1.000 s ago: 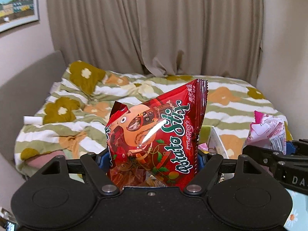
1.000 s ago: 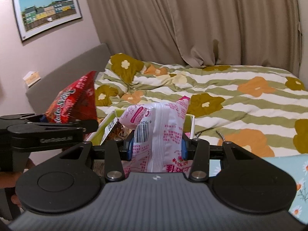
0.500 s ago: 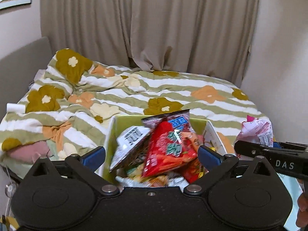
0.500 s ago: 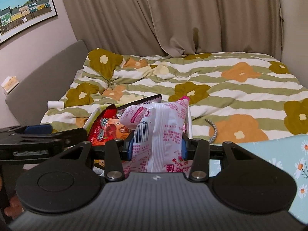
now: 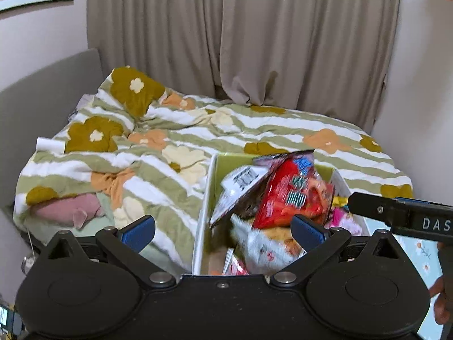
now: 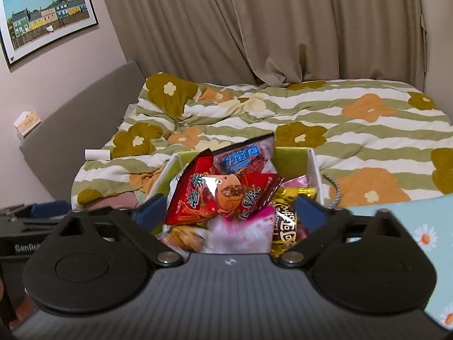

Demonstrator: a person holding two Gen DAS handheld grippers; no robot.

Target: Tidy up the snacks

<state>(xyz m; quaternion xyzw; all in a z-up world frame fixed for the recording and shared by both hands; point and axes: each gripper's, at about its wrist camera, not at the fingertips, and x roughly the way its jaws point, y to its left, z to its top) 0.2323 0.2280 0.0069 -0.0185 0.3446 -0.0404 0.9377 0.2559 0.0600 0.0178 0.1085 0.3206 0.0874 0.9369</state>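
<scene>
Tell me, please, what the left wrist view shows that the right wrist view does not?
Only the left wrist view shows the pink plush toy at the bed's near corner and the open left tool.

Only the right wrist view shows the gold packet, the braided cord beside the box and the open right tool.

Both show the snack box, the red packet, the striped duvet and the curtain.

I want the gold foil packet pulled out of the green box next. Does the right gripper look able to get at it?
Probably yes. The right gripper is open and empty just above the green box, and the gold foil packet lies exposed by its right finger; only the red snack bag overlaps its left edge.
</scene>
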